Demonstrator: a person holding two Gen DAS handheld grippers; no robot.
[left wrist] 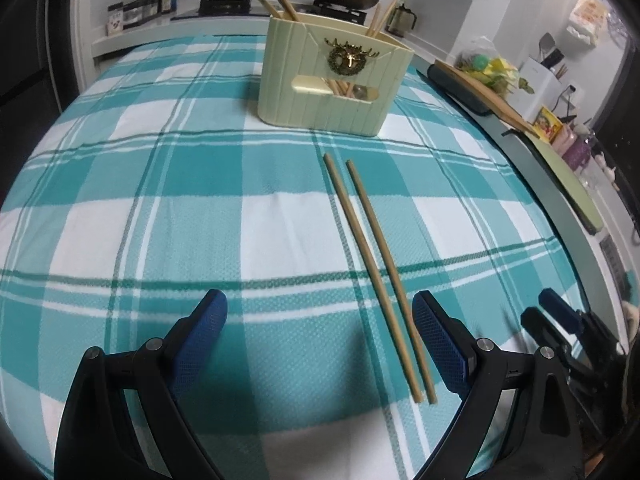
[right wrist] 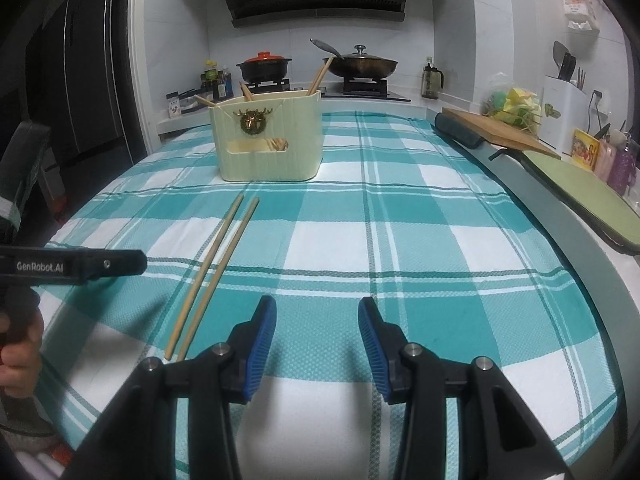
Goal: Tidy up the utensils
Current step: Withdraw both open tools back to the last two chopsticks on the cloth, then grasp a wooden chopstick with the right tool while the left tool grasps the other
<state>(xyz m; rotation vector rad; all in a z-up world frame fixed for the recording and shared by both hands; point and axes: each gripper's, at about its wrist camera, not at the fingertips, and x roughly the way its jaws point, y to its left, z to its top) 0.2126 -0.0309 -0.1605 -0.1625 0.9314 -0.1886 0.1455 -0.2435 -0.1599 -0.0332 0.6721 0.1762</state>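
- two loose chopsticks [left wrist: 376,276] lie flat on the teal plaid cloth [left wrist: 160,208], side by side, almost parallel, with a narrow gap between them; neither one is lifted or gripped
- beyond their far tips stands the cream utensil holder [left wrist: 332,80], upright on the cloth and apart from the pair; several chopsticks already poke out of its top and more show through its front window, so part of the sorting looks done
- left gripper [left wrist: 320,344] hangs low over the cloth, fingers spread wide and empty; the near ends of the pair lie between them, close to the right-hand pad [left wrist: 440,344]; i can't tell whether that pad touches the wood
- right gripper [right wrist: 317,344] is over bare cloth, jaws parted about halfway, nothing in them; the loose pair [right wrist: 212,276] lies off to its left, clear of both fingers
- my read: this pair is what's left in view; a grasp, a lift and a drop into the holder all remain; the left gripper looks the better placed to take it
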